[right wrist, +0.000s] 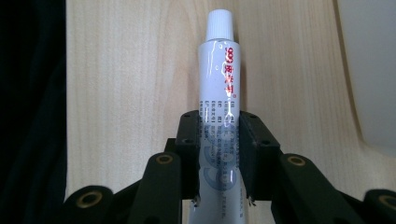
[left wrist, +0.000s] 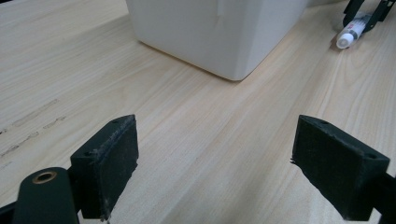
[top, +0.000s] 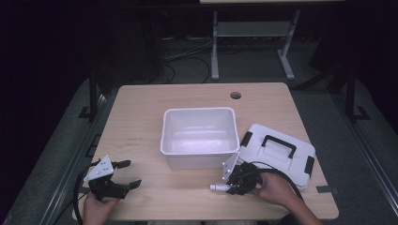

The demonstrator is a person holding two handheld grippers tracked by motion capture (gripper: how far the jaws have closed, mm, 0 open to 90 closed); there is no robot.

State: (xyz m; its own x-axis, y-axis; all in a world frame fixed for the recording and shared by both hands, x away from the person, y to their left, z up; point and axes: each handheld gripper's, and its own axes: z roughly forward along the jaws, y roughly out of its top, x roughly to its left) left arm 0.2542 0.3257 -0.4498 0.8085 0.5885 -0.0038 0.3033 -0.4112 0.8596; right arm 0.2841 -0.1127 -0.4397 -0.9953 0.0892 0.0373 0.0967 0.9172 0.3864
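Right gripper view has the right gripper (right wrist: 219, 154) clamped on a white tube (right wrist: 219, 107), low over the tabletop (top: 141, 136) beside the empty white bin (top: 198, 152), likely for dropping in. Left gripper (left wrist: 215, 163) waits wide open, holding nothing.

Overhead light fell evenly on the pale wooden table (top: 141, 122) in the high view, while the floor and frame edges lay in near darkness. The open white plastic bin (top: 198, 136) showed soft sheen inside and cast only a faint shadow. In the right gripper view, glare streaked the glossy white tube with red lettering (right wrist: 219, 93), and the left edge was black. The near black jaws looked slightly soft.
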